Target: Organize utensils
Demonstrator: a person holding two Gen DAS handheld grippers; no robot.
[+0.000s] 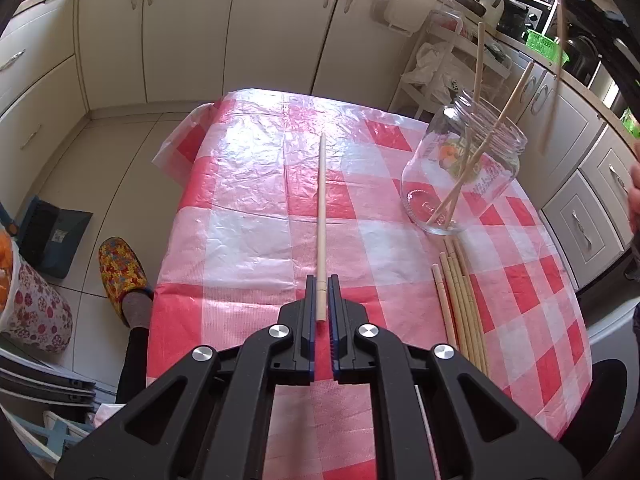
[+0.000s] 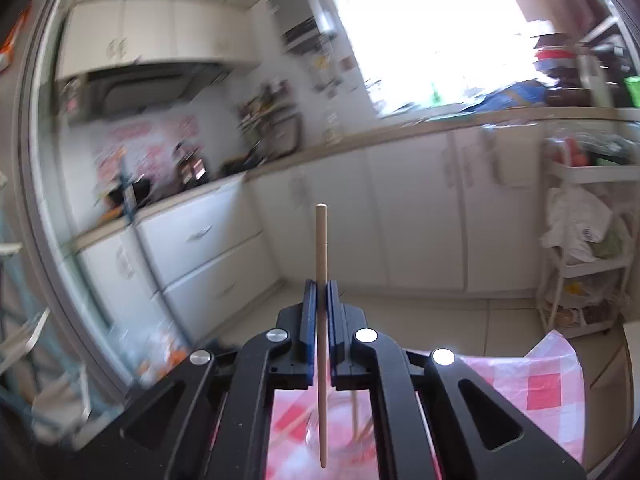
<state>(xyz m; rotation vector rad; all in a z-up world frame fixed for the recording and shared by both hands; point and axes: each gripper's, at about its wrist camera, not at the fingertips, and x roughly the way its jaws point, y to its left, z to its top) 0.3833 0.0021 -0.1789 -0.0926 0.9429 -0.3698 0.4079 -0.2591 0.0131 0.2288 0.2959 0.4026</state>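
My left gripper (image 1: 321, 294) is shut on the near end of a wooden chopstick (image 1: 321, 216) that points away over the red-and-white checked tablecloth (image 1: 256, 240). A glass jar (image 1: 460, 172) at the right holds two chopsticks (image 1: 480, 140). Several loose chopsticks (image 1: 460, 304) lie in front of the jar. My right gripper (image 2: 321, 284) is shut on another chopstick (image 2: 321, 240), held upright high above the jar (image 2: 344, 428). That chopstick (image 1: 554, 80) shows blurred at the upper right of the left wrist view.
White kitchen cabinets (image 1: 192, 32) line the walls, and a white trolley (image 1: 436, 60) stands behind the table. A foot in a patterned slipper (image 1: 120, 272) rests on the floor at the left. A person's hand (image 1: 634, 196) shows at the right edge.
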